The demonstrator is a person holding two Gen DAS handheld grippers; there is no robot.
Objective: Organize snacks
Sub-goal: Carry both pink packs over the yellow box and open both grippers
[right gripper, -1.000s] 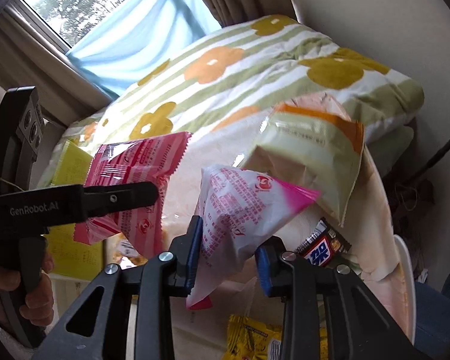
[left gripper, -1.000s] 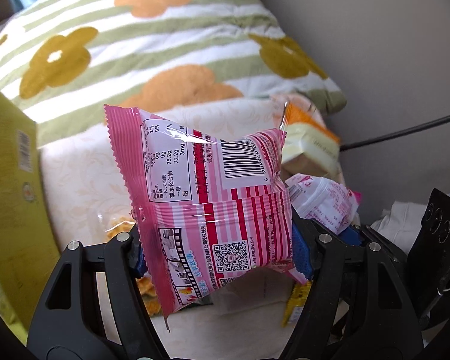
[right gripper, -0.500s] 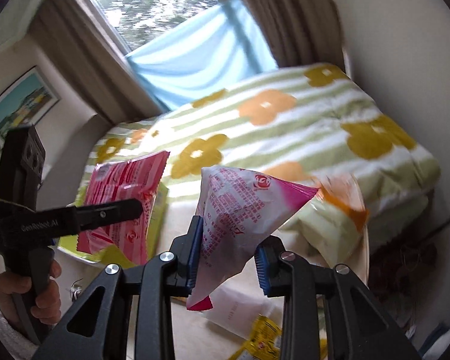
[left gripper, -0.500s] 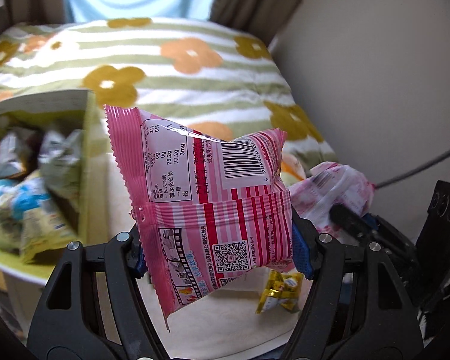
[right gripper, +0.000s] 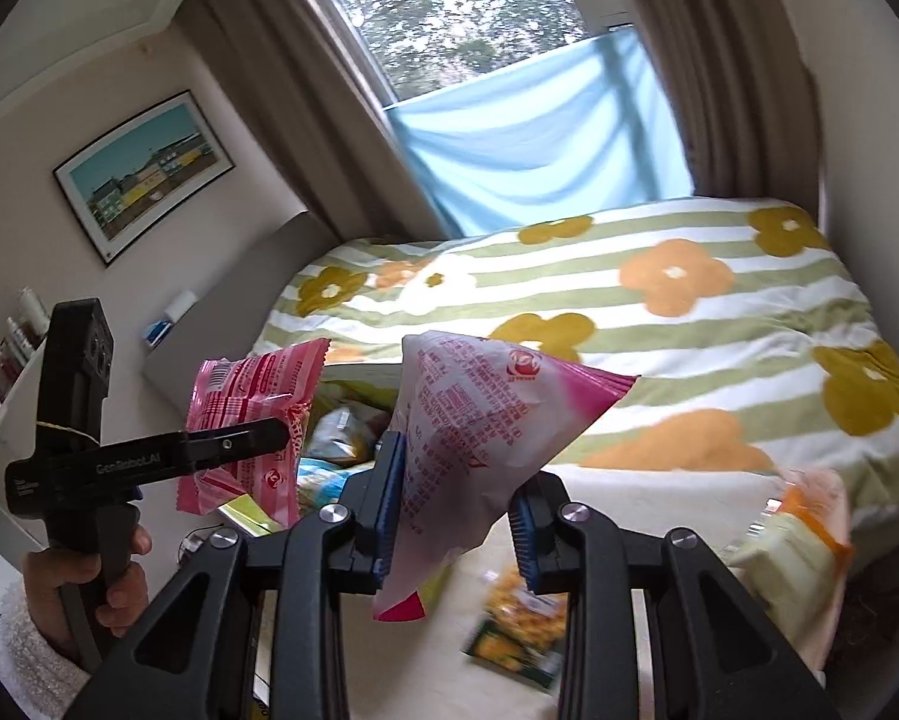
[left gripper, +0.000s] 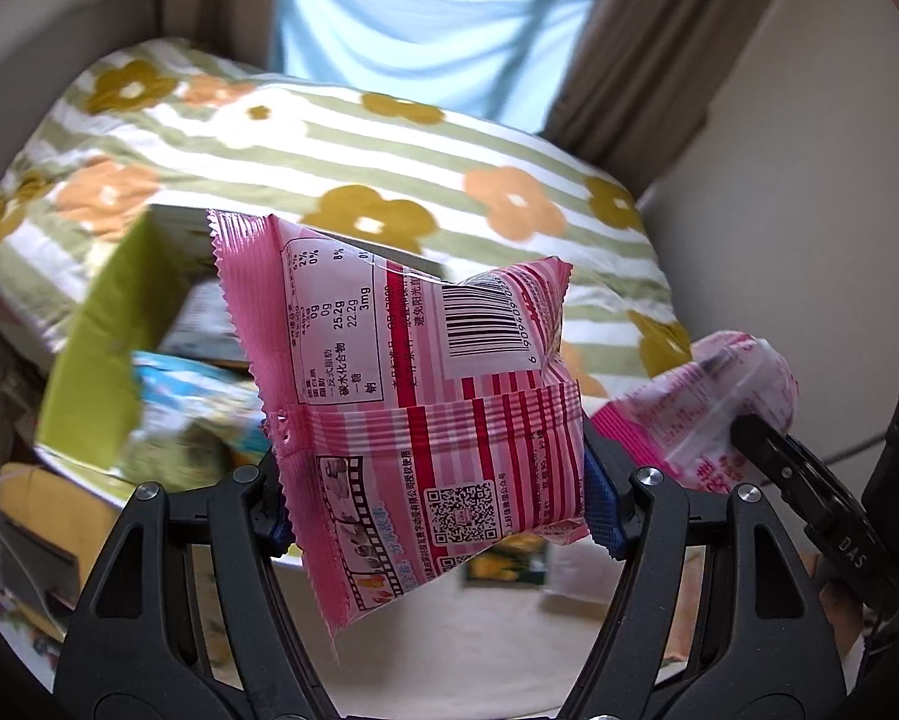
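Note:
My left gripper (left gripper: 437, 504) is shut on a pink striped snack packet (left gripper: 413, 396), its barcode side facing the camera. In the right wrist view that same packet (right gripper: 251, 414) shows at the left, pinched by the left gripper (right gripper: 269, 438) that a hand holds. My right gripper (right gripper: 455, 516) is shut on a white and pink snack bag (right gripper: 479, 420); the bag (left gripper: 701, 414) also appears at the right of the left wrist view. Behind and below the pink packet stands a green box (left gripper: 113, 348) with several snack bags inside, partly hidden.
A bed with a green-striped flowered duvet (right gripper: 659, 300) lies behind. On the pale surface below are a yellow snack packet (right gripper: 515, 630) and a green and orange bag (right gripper: 791, 534). A window with a blue cloth (right gripper: 539, 138) and brown curtains is at the back.
Both grippers have risen with their packets and tilted up, so the window and wall came into view. The green box with snacks now shows behind the pink packet.

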